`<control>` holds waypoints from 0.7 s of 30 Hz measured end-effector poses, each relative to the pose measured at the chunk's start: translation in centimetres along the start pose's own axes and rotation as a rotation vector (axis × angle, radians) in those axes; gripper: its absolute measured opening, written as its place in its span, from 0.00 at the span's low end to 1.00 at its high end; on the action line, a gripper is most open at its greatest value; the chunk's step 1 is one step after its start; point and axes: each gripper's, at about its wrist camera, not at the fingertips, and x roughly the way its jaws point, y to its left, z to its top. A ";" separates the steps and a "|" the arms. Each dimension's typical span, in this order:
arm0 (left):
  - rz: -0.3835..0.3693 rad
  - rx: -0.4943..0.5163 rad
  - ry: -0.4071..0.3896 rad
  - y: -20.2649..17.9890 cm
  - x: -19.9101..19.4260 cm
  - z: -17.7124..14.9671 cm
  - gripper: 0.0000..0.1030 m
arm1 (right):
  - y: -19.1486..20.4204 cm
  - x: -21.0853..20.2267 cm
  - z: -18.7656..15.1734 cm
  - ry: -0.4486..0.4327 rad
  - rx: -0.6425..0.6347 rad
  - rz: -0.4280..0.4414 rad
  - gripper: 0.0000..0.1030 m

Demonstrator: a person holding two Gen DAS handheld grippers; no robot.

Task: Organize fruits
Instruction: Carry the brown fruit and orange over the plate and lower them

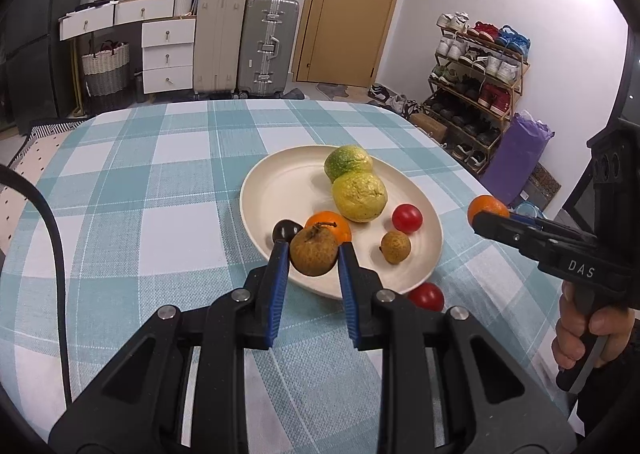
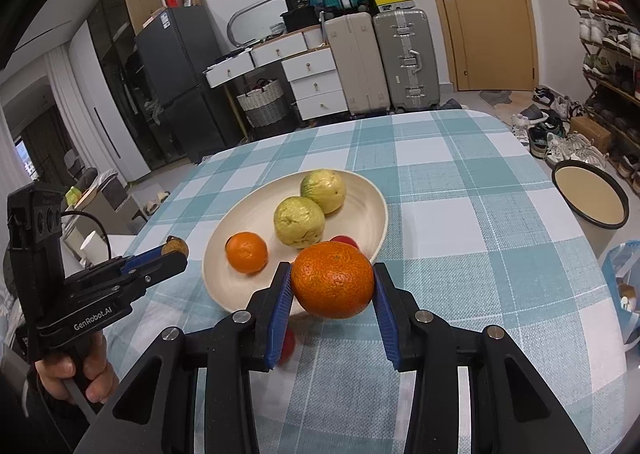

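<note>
Left tongs (image 1: pixel 313 250) pinch a brown fruit (image 1: pixel 313 256) over the plate (image 1: pixel 280 189); right tongs (image 2: pixel 331 285) clamp an orange (image 2: pixel 332 278). Round skins may slip, knocking the tomato (image 1: pixel 427 296) off the desk's near edge.

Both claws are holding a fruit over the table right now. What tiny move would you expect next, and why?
Probably the left claw lowers its brown fruit onto the plate and opens. It already hangs over the near rim, and the other fruits are gathered there. The right claw, gripping an orange, sits just short of the rim.
</note>
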 end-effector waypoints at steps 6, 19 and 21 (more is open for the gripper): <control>0.000 0.003 -0.002 -0.2 1.5 1.0 0.22 | -0.5 1.1 0.8 -0.016 0.023 -0.028 0.39; -0.004 0.034 0.016 -0.9 5.7 3.9 0.22 | -0.6 4.3 2.6 -0.006 0.018 -0.042 0.39; -0.001 0.035 0.022 -0.7 6.4 4.0 0.22 | -0.8 4.7 2.9 -0.001 0.016 -0.039 0.39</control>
